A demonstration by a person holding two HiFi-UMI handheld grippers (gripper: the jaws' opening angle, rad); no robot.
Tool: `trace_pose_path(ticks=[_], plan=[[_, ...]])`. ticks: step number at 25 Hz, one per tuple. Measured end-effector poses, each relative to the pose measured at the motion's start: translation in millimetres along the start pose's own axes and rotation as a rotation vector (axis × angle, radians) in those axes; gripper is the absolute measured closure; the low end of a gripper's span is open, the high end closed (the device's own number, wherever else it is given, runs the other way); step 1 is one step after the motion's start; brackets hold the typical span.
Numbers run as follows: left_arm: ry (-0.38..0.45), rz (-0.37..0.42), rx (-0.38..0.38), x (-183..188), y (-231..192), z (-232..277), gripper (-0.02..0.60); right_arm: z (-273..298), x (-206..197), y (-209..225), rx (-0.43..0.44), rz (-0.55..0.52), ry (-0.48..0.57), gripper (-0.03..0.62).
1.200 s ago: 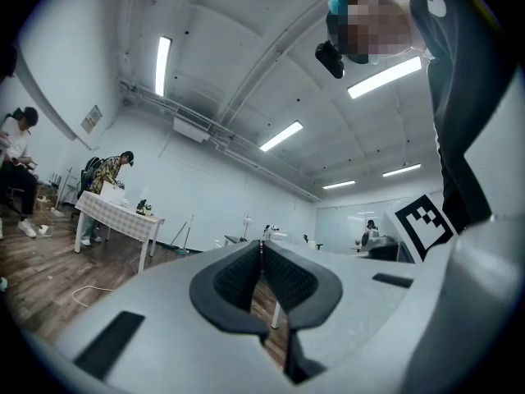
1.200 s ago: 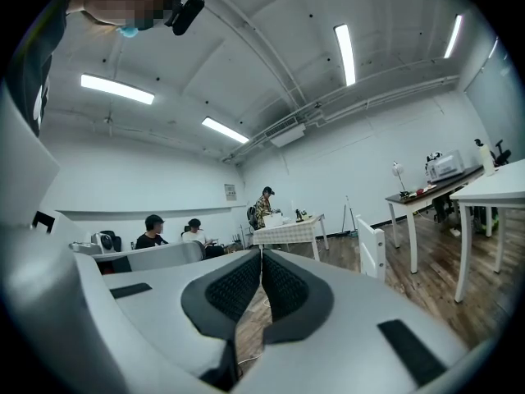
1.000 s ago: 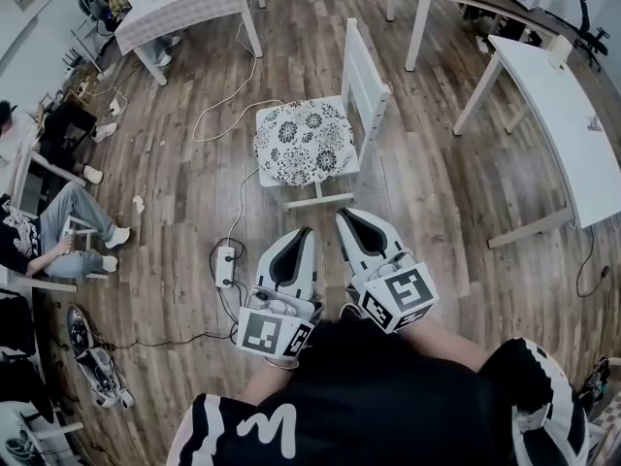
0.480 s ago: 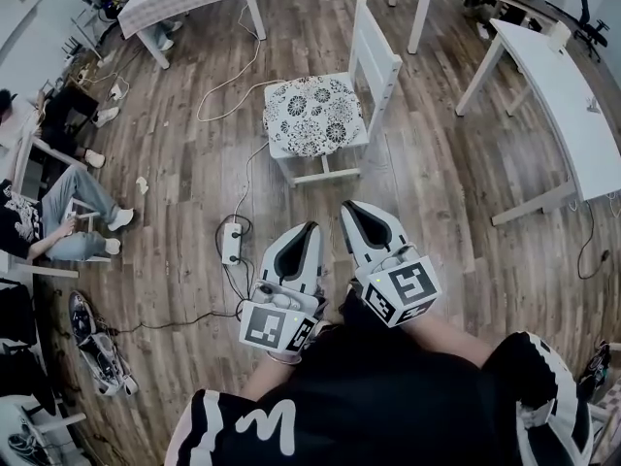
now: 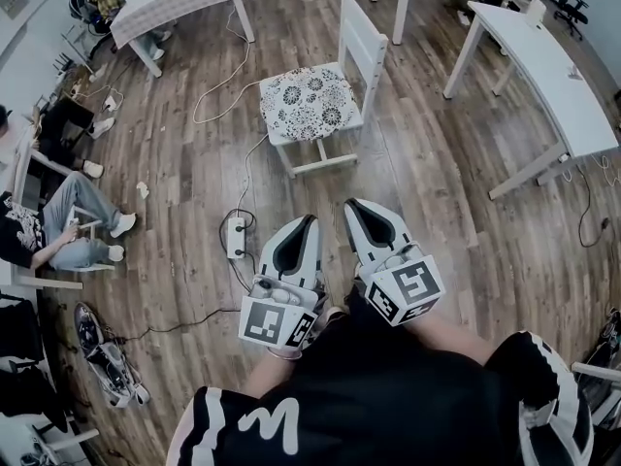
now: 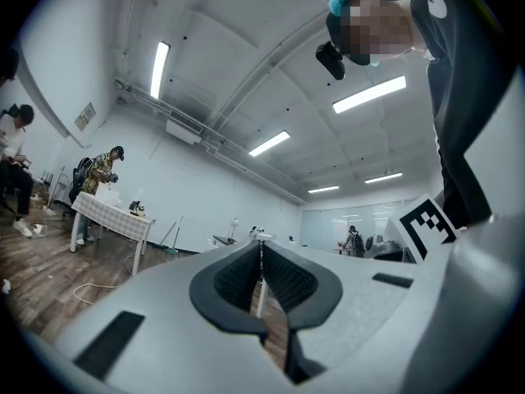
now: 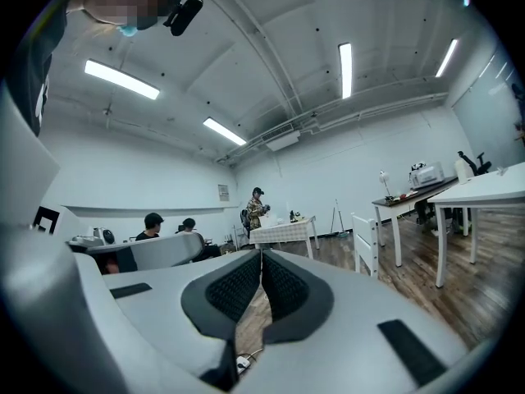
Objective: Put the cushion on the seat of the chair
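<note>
Farther off now stands the white wooden chair (image 5: 361, 42), the black-and-white floral cushion (image 5: 309, 104) lying on its seat. My left hand-held gripper (image 5: 307, 221) and right hand-held gripper (image 5: 353, 205) are closed and empty; placement looks done.

The cushion (image 5: 309, 103) is black-and-white floral, the chair (image 5: 361, 39) white, the floor (image 5: 427, 192) brown.

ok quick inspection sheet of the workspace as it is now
surface: wood floor, the chair stands on it
job's things: patterned cushion lies flat on the chair's seat
clutter: paper scrap on the floor at the left
grippers: left tool and right tool both shut, empty, close to the body, short of the chair
cables: power strip; white cable runs toward the chair
surroundings: white tables at the right, seated person at the left
</note>
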State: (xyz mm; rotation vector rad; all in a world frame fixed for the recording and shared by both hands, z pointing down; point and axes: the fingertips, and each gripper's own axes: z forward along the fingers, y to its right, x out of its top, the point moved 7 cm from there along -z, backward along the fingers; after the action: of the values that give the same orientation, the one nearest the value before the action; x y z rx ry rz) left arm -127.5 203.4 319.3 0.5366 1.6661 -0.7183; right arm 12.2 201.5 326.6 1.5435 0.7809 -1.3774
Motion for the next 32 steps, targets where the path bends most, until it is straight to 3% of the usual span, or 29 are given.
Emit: trace_pose_path(ticks=[8, 32], plan=[[0.008, 0.010, -0.051, 3.6, 12.0, -28.8, 0.568, -25.7, -8.1, -24.8, -0.035, 0.002, 0.013, 0.571], [0.023, -0.001, -0.085, 7.0, 21.9, -30.2, 0.568, -41.3, -6.1, -28.7, -0.060, -0.035, 0.014, 0.572]])
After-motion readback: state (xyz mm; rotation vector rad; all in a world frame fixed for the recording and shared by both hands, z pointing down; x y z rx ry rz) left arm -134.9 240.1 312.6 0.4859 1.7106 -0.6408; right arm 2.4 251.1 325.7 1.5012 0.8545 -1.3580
